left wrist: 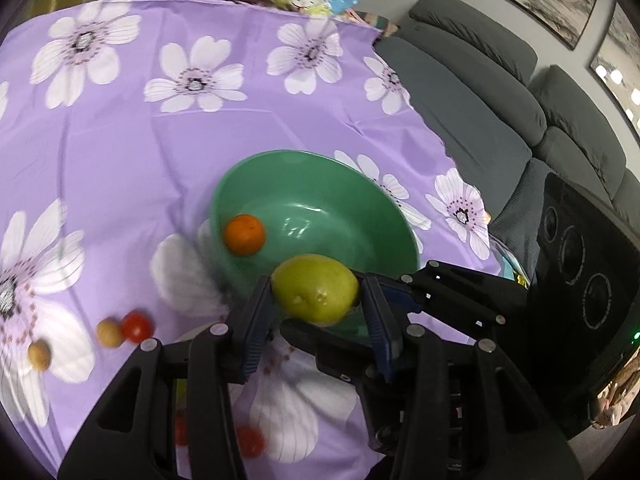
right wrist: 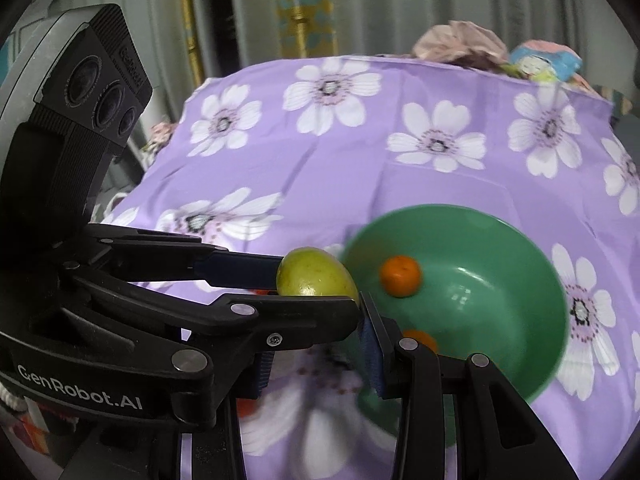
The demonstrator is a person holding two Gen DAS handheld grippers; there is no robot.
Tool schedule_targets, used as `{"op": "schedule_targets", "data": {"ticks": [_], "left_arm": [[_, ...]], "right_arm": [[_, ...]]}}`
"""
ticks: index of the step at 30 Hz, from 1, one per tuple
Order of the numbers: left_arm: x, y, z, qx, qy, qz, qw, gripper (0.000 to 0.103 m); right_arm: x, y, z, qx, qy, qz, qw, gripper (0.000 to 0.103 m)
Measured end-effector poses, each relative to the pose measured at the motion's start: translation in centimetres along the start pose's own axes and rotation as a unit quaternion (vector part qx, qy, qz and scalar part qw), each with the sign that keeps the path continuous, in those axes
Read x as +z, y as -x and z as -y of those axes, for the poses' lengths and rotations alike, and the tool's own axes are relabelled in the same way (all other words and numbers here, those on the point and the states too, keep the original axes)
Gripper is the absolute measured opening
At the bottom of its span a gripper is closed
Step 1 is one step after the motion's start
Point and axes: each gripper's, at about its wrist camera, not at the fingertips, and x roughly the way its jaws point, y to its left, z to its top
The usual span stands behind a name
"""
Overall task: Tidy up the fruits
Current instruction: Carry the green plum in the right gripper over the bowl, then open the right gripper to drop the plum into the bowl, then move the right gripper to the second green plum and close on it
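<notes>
The left tongs (left wrist: 316, 300) grip a green lemon (left wrist: 316, 290) at lower centre, over the near rim of the bowl (left wrist: 316, 184). The right tongs (right wrist: 316, 336) seem to hold an orange (right wrist: 420, 339), mostly hidden. Another orange (left wrist: 244, 235) lies inside the bowl. A tomato (left wrist: 137, 326) sits at lower left on the tabletop (left wrist: 140, 152).

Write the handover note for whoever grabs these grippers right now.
Left gripper: shut on the yellow-green fruit, at the green bowl's near rim.
Right gripper: open, nothing seen in it.
Done: one orange in the bowl; a second orange shows partly behind the right finger.
Left: drop the fruit in, then probably collect the red tomato and tan fruits loose on the cloth.
</notes>
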Motion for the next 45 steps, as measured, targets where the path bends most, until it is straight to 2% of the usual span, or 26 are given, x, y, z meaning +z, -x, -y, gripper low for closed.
{"op": "schedule_targets", "data": {"ticks": [4,12,15,20,24,26,30,35,40,45], "left_arm": [[0.8,-2.1,0.3,-0.014,0.001,-0.016,0.9998,0.045],[1.3,-4.8,0.4,-0.017,0.012,-0.036,0.9991,0.045],[1.4,-5.1,0.6,0.003,0.012,-0.036,0.9993,0.046],[1.6,-4.1,-0.1,0.013,0.018,-0.021,0.9995,0.051],[1.5,-1.6,-2.2,0.027,0.051,0.006,0.9983,0.052],[1.2,-0.3,-3.3,0.037,0.069,0.017,0.9968,0.056],[-0.5,2.8,-6.0,0.067,0.108,0.041,0.991,0.057],[-3.3,5.6,-8.4,0.111,0.145,0.048,0.982,0.058],[-6.7,7.0,-10.1,0.147,0.17,0.03,0.9739,0.058],[-9.5,7.9,-11.0,0.149,0.18,0.014,0.9721,0.058]], "right_arm": [[-0.3,-0.3,2.0,-0.015,-0.014,-0.006,1.0,0.04],[-0.8,-1.3,4.0,-0.031,-0.032,-0.028,0.999,0.04],[-1.0,-1.6,4.5,-0.046,-0.04,-0.031,0.998,0.04],[-1.3,-1.5,5.5,-0.064,-0.058,-0.034,0.996,0.04],[-1.5,-0.1,6.4,-0.069,-0.077,-0.019,0.995,0.04],[-1.6,0.7,6.9,-0.073,-0.089,-0.011,0.993,0.04],[-1.5,1.9,7.7,-0.068,-0.112,0.003,0.991,0.04],[-1.4,2.8,6.7,-0.052,-0.114,0.014,0.992,0.042],[-1.0,2.9,4.5,-0.023,-0.089,0.014,0.996,0.042],[-0.9,2.7,0.8,0.021,-0.032,0.009,0.999,0.042]]}}
